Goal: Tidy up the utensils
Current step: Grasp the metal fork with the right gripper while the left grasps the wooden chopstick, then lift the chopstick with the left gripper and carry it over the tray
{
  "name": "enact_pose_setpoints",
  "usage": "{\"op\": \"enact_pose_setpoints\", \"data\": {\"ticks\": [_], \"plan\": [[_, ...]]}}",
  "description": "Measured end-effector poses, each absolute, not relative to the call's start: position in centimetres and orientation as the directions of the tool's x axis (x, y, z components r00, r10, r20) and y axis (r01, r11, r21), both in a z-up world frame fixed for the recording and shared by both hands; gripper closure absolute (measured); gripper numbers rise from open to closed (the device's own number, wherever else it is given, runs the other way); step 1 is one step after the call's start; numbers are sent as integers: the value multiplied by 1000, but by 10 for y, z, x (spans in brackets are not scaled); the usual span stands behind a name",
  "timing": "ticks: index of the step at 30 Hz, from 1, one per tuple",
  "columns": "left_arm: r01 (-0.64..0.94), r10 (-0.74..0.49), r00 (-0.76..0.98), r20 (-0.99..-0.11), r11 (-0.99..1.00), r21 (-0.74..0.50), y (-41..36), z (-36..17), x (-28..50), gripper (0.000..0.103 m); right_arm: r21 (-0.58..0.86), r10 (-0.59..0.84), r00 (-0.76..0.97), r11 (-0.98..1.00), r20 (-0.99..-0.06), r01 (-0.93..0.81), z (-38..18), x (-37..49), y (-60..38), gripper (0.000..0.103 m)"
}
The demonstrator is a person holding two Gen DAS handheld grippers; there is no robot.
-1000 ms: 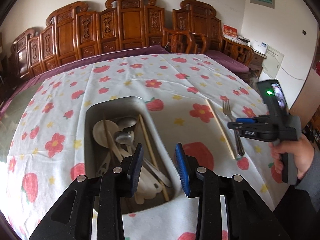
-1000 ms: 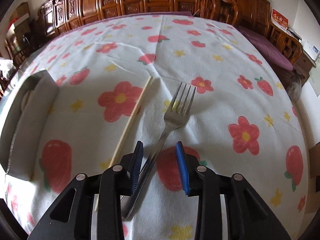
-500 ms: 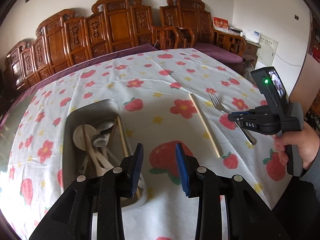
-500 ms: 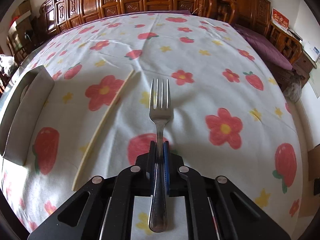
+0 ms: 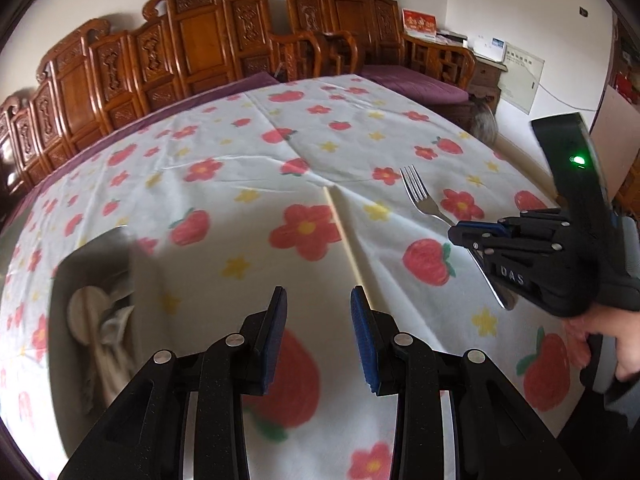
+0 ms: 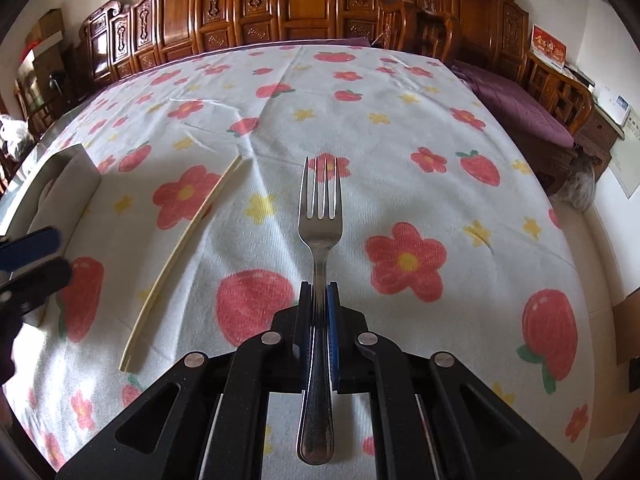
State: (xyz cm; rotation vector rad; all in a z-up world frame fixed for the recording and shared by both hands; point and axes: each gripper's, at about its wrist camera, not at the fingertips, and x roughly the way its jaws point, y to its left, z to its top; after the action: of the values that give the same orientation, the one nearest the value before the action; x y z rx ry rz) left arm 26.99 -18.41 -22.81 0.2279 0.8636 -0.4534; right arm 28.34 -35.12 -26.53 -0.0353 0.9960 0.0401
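Fork (image 6: 320, 236) clamped by handle in right claw (image 6: 319, 320), tines forward – left claw (image 5: 318, 334) part-open, empty, above tablecloth (image 5: 248, 152)

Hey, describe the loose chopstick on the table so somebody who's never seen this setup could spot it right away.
Start at the flowered tablecloth. Between the metal tray and the fork held in the right gripper lies the chopstick. It is the only pale, thin, straight stick lying bare on the cloth, untouched by either gripper.

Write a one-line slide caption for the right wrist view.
Right gripper shut on a metal fork, one chopstick lying alongside on the strawberry-print tablecloth.
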Motion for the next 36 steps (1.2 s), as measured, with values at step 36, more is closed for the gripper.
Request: {"op": "enact_pose_setpoints", "data": {"ticks": [36], "plan": [[458, -281, 491, -824, 889, -31, -197, -248, 284, 99, 16, 35, 541, 999, -840, -40, -267, 280, -352, 94]]}}
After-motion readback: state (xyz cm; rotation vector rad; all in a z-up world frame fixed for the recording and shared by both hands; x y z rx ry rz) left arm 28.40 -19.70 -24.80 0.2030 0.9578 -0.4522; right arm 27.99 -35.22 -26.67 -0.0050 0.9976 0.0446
